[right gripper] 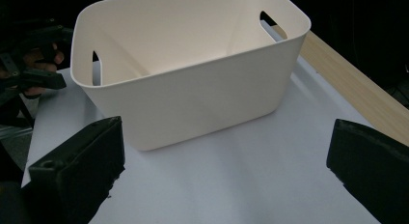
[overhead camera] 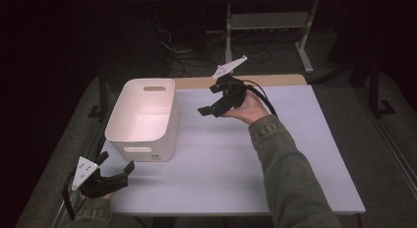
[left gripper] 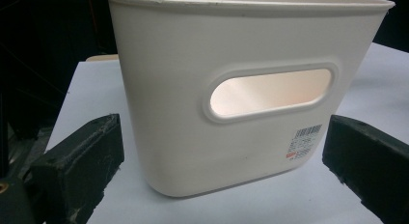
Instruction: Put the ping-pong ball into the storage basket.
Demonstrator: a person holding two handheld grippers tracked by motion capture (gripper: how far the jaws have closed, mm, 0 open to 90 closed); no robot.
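A white plastic bin with cut-out handles stands on the left of the table, and its inside looks empty. My left gripper rests low at the table's front left corner, open, with its jaws aimed at the bin's near end wall. That wall carries a handle slot and a barcode sticker. My right gripper is held above the table to the right of the bin, open and empty. Its view looks down on the bin's long side, with the left gripper beyond.
The pale table top stretches to the right of the bin, with a wooden strip along its far edge. A white shelf frame and cables lie on the dark floor beyond.
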